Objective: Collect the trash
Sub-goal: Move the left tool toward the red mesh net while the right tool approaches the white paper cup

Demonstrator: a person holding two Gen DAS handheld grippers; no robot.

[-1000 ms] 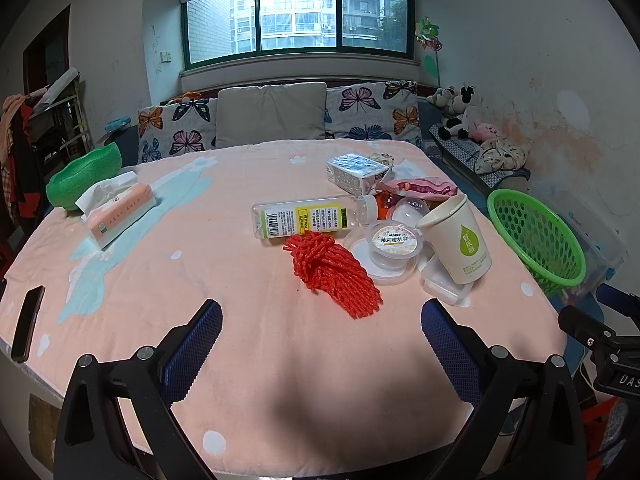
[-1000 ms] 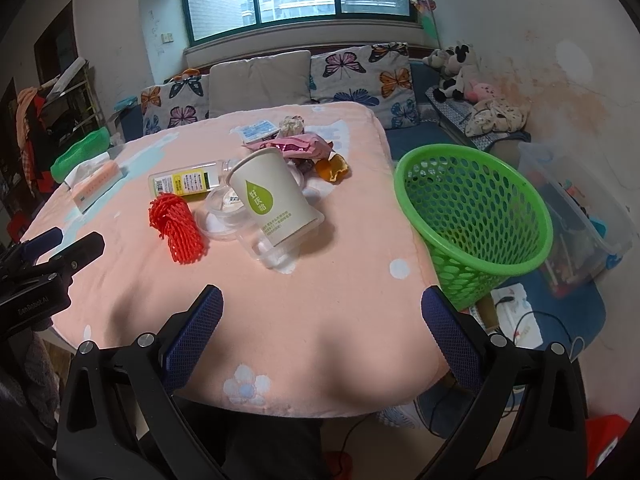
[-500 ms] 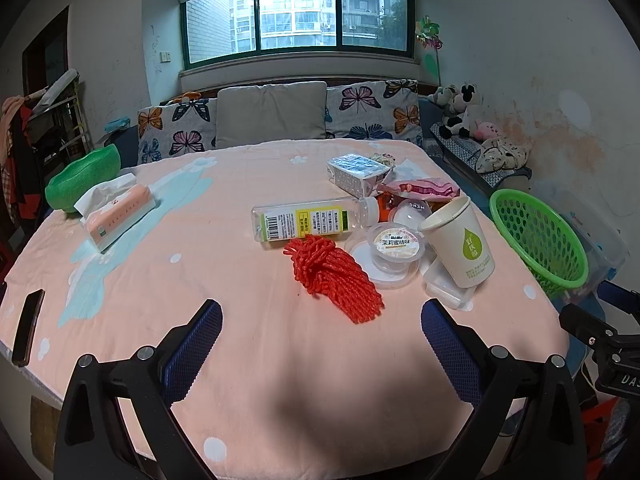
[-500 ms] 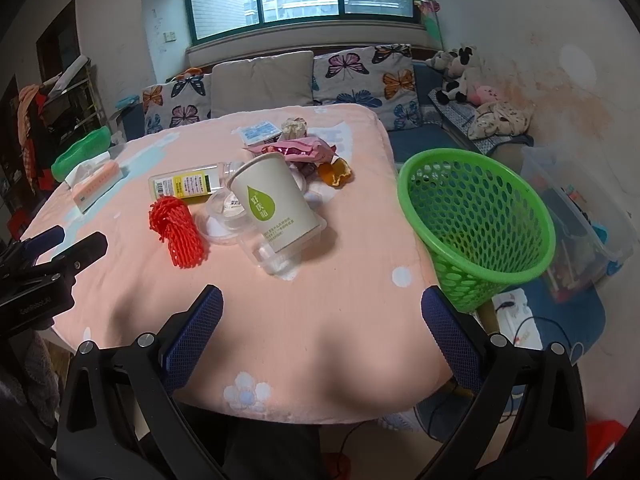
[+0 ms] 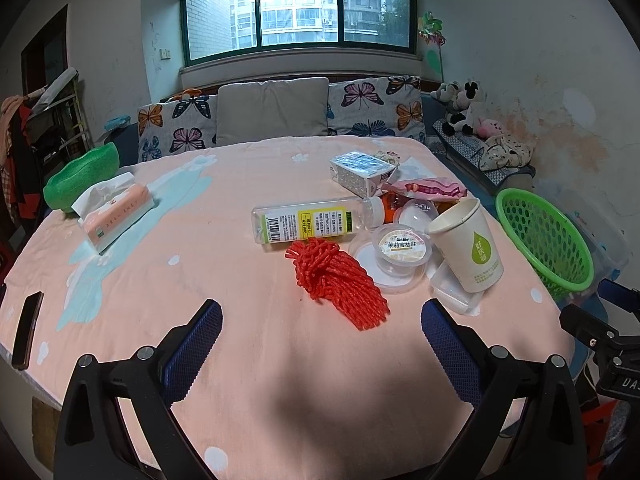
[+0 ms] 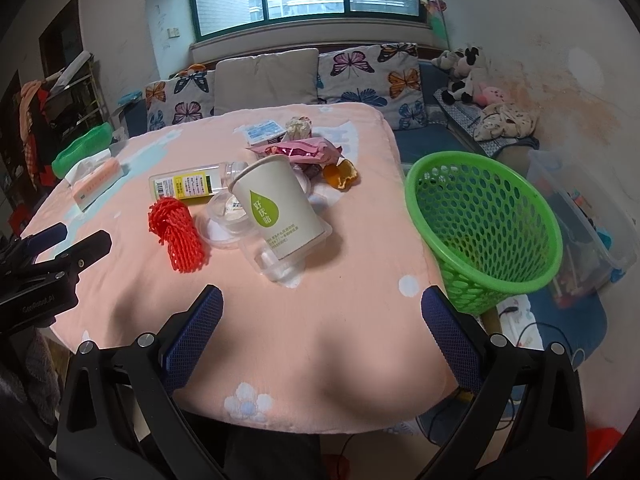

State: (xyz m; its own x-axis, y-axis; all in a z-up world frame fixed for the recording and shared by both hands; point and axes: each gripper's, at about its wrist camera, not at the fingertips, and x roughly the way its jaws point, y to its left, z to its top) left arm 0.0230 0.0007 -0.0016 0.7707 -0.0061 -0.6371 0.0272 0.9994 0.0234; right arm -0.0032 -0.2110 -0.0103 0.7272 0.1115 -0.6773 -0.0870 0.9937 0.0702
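Trash lies in a cluster on the pink table: a red foam net (image 5: 335, 280) (image 6: 176, 236), a clear plastic bottle (image 5: 308, 224) (image 6: 188, 184) on its side, a paper cup (image 5: 468, 250) (image 6: 278, 210), a jelly cup (image 5: 402, 246), a pink wrapper (image 5: 430, 188) (image 6: 304, 150), a small carton (image 5: 360, 172) and orange peel (image 6: 340, 174). A green mesh basket (image 5: 544, 236) (image 6: 484, 228) stands off the table's right edge. My left gripper (image 5: 320, 344) is open, empty, short of the red net. My right gripper (image 6: 320, 332) is open, empty, short of the paper cup.
A tissue pack (image 5: 116, 212) and a green bowl (image 5: 82, 176) sit at the table's left. A dark phone (image 5: 27, 330) lies at the near left edge. A sofa with butterfly cushions (image 5: 276, 116) stands behind. A clear storage box (image 6: 580, 216) sits on the floor right of the basket.
Both grippers have drawn back a little and risen slightly; the trash looks a bit farther. Nothing on the table has moved.
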